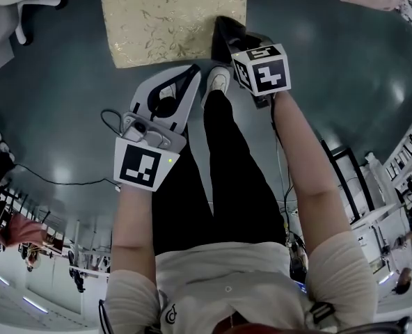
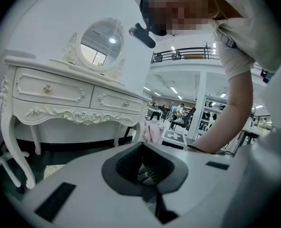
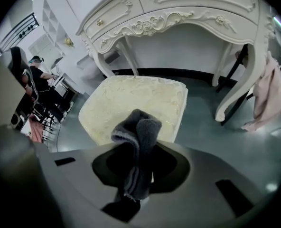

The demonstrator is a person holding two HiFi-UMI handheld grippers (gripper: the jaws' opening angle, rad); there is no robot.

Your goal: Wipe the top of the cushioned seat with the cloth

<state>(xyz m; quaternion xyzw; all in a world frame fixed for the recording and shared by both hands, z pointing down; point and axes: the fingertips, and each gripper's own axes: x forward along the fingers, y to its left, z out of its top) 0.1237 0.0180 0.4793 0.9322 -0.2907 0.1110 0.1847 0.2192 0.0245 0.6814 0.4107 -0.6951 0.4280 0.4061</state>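
Note:
The cushioned seat [image 1: 172, 19] is a cream square with a gold leaf pattern, standing on the dark floor straight ahead of my feet. In the right gripper view the seat [image 3: 135, 103] lies just past the jaws, in front of the white dressing table. My right gripper [image 3: 138, 144] is shut on a dark grey cloth [image 3: 139, 127] that sticks up folded between the jaws. From the head view the right gripper [image 1: 227, 40] hovers at the seat's near right corner. My left gripper [image 1: 191, 74] hangs beside my leg, short of the seat, jaws together and nothing in them.
A white carved dressing table [image 3: 178, 8] with drawers and an oval mirror [image 2: 101, 44] stands behind the seat. A pink garment [image 3: 267, 96] hangs by the table's right leg. My shoe [image 1: 218, 80] is near the seat's front edge. A black cable [image 1: 53, 179] crosses the floor at left.

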